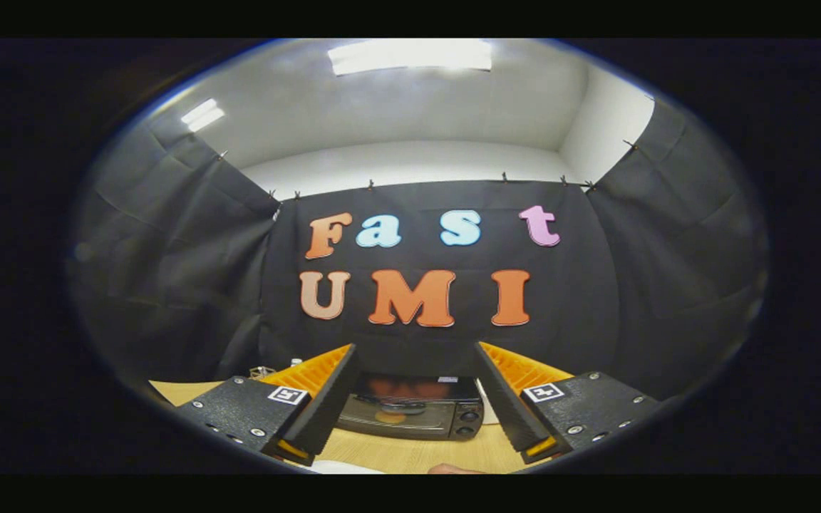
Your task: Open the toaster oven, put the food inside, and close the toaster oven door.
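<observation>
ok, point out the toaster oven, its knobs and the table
toaster oven (400, 417): gripper view, on its closed glass door, beyond the open claw (410, 420).
knobs (466, 422): gripper view, on the control panel beside the door.
table (410, 456): gripper view, bare wood ahead of the oven.

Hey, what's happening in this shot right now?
A hand-held claw is open, its fingers spread wide and gripping nothing. Seen between them, farther along the light wooden table, sits a black toaster oven with a glass door, which looks shut, and knobs at one end. The claw is apart from the oven, so opening it has not begun.
</observation>
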